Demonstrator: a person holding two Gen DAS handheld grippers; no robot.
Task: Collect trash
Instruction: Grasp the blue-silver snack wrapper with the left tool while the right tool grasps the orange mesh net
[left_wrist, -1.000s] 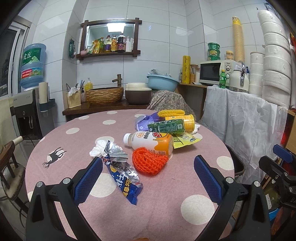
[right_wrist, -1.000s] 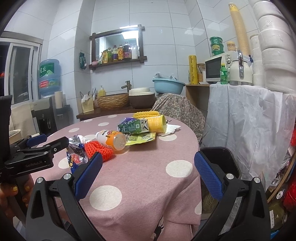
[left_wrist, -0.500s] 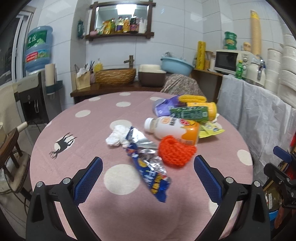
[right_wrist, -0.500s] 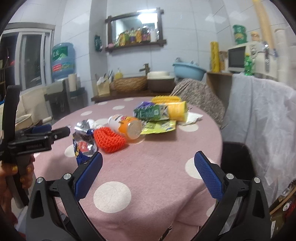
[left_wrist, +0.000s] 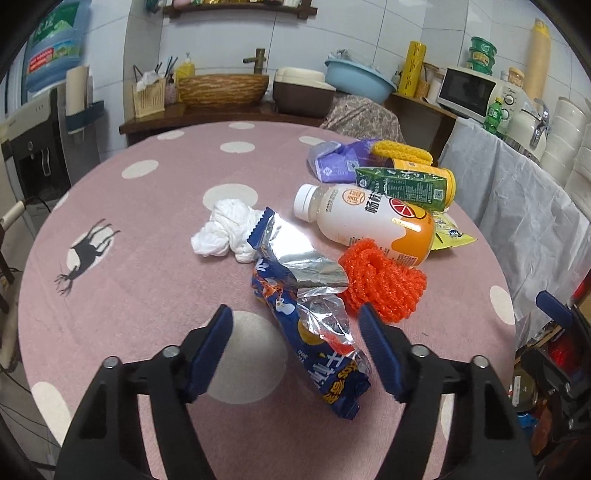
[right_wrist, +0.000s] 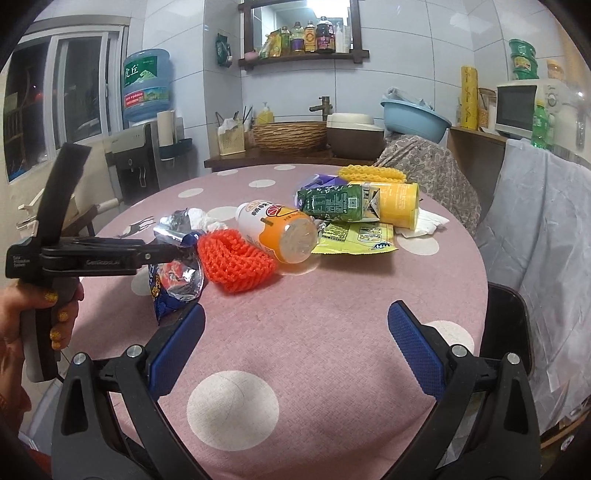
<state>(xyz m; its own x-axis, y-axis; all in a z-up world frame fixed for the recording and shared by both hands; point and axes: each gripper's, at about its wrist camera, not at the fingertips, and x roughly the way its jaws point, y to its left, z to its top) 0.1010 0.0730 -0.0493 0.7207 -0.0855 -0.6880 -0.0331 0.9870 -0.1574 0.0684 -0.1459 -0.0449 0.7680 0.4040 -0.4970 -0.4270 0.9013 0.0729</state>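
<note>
A crumpled blue and silver snack wrapper (left_wrist: 314, 332) (right_wrist: 177, 280) lies on the pink dotted table (left_wrist: 129, 277). My left gripper (left_wrist: 295, 328) straddles it with the jaws closing, and the pads stand clear of the foil. Beside the wrapper lie an orange net (left_wrist: 384, 284), a white tissue (left_wrist: 225, 229) and a white and orange bottle (left_wrist: 369, 221). Behind them are a green carton (left_wrist: 402, 184), a yellow can (right_wrist: 399, 203) and a purple bag (left_wrist: 332, 162). My right gripper (right_wrist: 295, 332) hangs open over bare cloth near the table's edge.
A yellow-green sachet (right_wrist: 354, 236) and a yellow net (left_wrist: 402, 153) lie in the pile. A dark bin (right_wrist: 506, 321) stands right of the table beside a white draped shelf (left_wrist: 517, 221). A water dispenser (left_wrist: 37, 147) stands left. A hand (right_wrist: 37, 325) holds the left gripper.
My left gripper has moved forward and tipped down over the snack wrapper, and its jaws have narrowed around it. My right gripper has come closer to the table.
</note>
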